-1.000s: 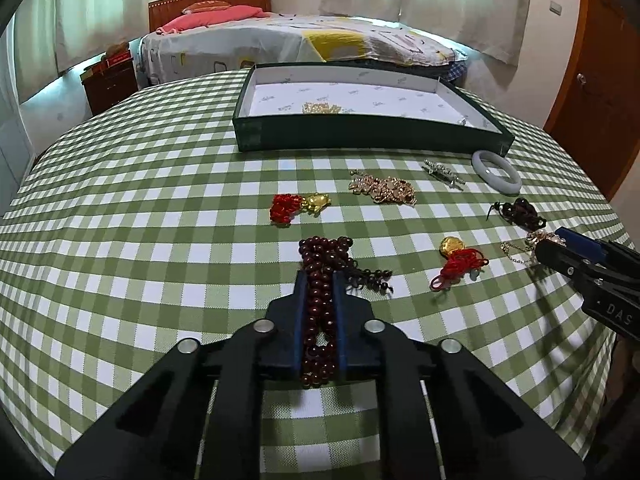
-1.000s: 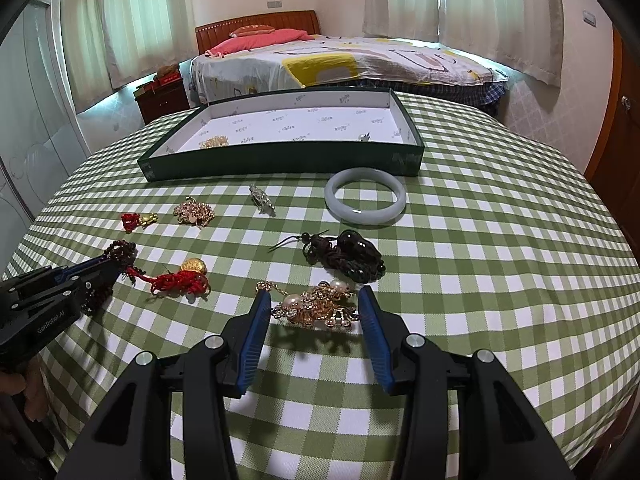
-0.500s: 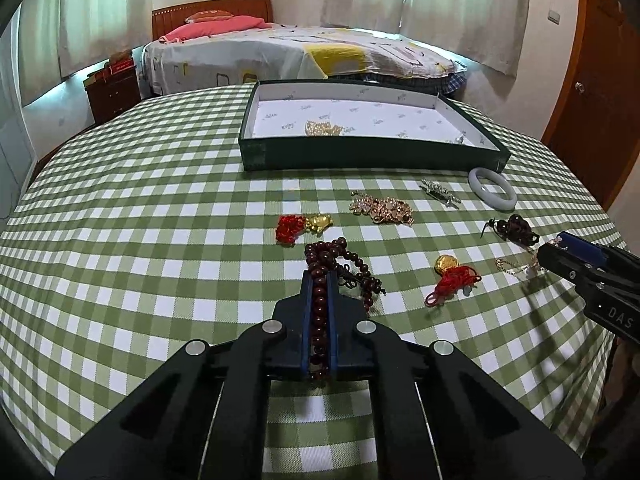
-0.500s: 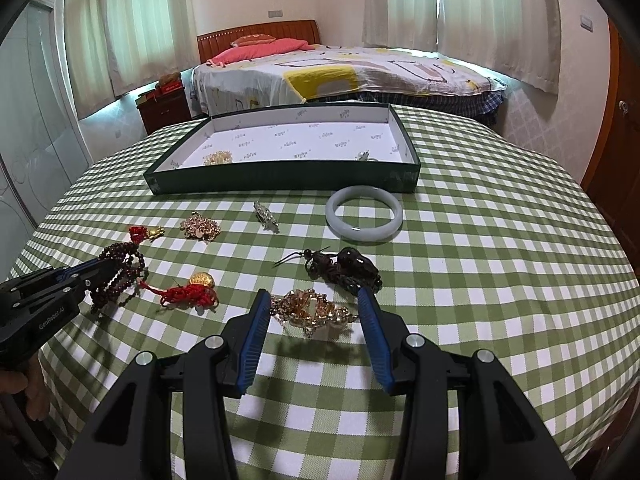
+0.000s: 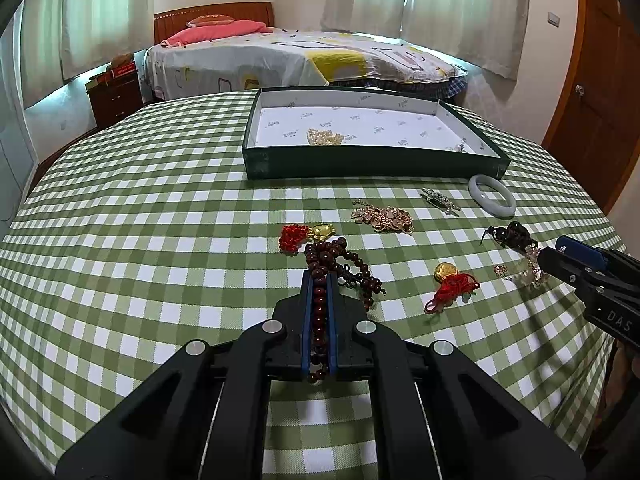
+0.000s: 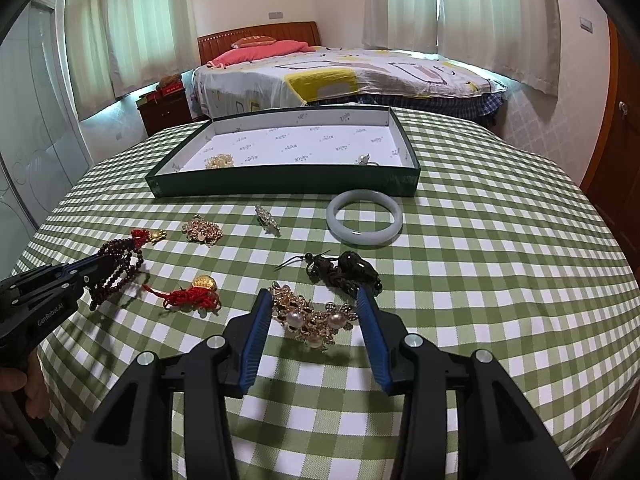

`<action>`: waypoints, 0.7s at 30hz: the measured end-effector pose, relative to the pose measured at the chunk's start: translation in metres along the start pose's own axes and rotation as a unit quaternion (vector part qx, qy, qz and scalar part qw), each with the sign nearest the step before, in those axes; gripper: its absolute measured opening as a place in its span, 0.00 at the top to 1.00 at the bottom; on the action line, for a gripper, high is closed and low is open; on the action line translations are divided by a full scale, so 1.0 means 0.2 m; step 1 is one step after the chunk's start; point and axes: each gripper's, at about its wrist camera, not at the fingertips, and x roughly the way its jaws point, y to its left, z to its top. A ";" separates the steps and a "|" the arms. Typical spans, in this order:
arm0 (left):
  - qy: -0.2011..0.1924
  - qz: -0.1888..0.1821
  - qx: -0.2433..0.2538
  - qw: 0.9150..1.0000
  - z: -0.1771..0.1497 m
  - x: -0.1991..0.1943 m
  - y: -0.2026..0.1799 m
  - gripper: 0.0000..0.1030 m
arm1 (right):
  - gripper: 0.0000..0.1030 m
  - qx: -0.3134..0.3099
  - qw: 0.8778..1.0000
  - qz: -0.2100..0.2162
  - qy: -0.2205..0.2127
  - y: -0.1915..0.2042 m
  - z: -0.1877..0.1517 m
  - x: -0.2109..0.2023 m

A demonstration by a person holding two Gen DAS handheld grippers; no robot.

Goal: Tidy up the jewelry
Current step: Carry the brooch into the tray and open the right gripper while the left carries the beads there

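- Dark red bead string [image 5: 326, 264]: clamped between the blue pads of the left gripper [image 5: 319, 280], part of it running back between the fingers, the rest hanging in loops in front. From the right wrist view the loops look raised off the checked tablecloth [image 6: 480, 240] — judged a carry toward the box, not a rest.
- Pearl-and-gold piece [image 6: 314, 318]: lies between the fingers of the right gripper [image 6: 316, 308], which stand wide apart on either side of it; I cannot tell whether it touches the cloth. Judged a straddle ahead of a closing grip.
- Green box [image 5: 360, 166]: far side of the table, white lining, already holding a small gold item [image 5: 324, 138] and a small silvery one [image 6: 364, 160] — evidently the collecting place.
- Loose pieces between box and grippers: pale bangle [image 6: 364, 218] just near the box's right corner, silver brooch [image 6: 267, 216], gold cluster [image 6: 202, 230], red-knot charm with gold piece [image 6: 192, 296], a second red-and-gold charm [image 5: 304, 234] beside the beads, dark corded pendant [image 6: 344, 270] just beyond the right gripper's right finger.
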 end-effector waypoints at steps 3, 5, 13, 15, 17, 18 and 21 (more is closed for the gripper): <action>-0.002 0.000 0.001 1.000 0.00 -0.01 0.00 0.94 | 0.57 0.000 1.000 -0.001 -0.003 0.00 0.01 -0.01; -0.004 0.001 0.001 1.000 0.01 -0.01 0.00 0.94 | 0.57 0.000 1.000 -0.001 -0.005 0.00 0.01 -0.01; -0.013 -0.001 0.001 1.000 0.03 -0.04 0.00 0.94 | 0.57 -0.002 1.000 0.000 -0.014 0.00 0.03 -0.05; -0.018 -0.001 0.001 1.000 0.04 -0.06 0.01 0.94 | 0.57 -0.003 1.000 0.000 -0.017 0.01 0.04 -0.06; -0.023 -0.002 0.000 1.000 0.06 -0.08 0.00 0.94 | 0.57 -0.003 1.000 0.002 -0.022 0.01 0.05 -0.08; -0.026 -0.002 0.000 1.000 0.06 -0.08 0.00 0.94 | 0.57 -0.003 1.000 0.002 -0.023 0.01 0.06 -0.09; -0.036 -0.005 -0.002 0.999 0.10 -0.11 0.00 0.94 | 0.57 -0.004 0.999 0.005 -0.032 0.02 0.09 -0.12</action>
